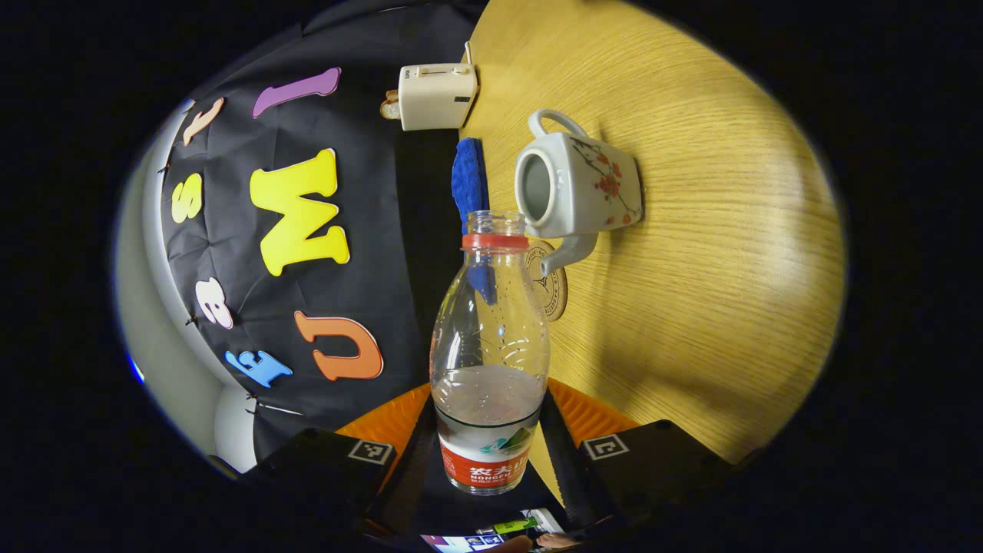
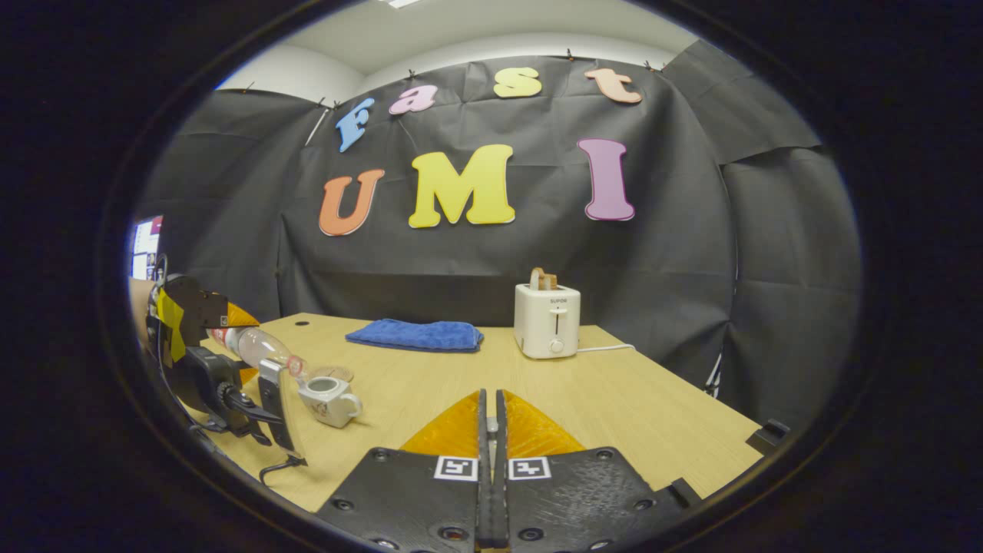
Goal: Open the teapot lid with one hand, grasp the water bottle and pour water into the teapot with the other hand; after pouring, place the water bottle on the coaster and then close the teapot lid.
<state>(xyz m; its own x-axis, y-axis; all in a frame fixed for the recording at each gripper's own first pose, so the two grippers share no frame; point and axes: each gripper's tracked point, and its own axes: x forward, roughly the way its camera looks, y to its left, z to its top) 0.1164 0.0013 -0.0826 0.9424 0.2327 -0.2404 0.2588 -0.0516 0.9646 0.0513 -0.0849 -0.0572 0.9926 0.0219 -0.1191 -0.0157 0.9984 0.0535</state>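
Left gripper (image 1: 489,449) fingers pinch the tilted water bottle (image 1: 489,361), mouth aimed at the open teapot (image 1: 577,184) on the worktop (image 1: 729,269) by the coaster (image 1: 554,288) for pouring; right gripper (image 2: 491,430) fingers pressed together, parked well apart.

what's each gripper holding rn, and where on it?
Left gripper grips the water bottle by its lower body, at the label. Right gripper has its fingers closed together; something small may sit between them, can't tell.
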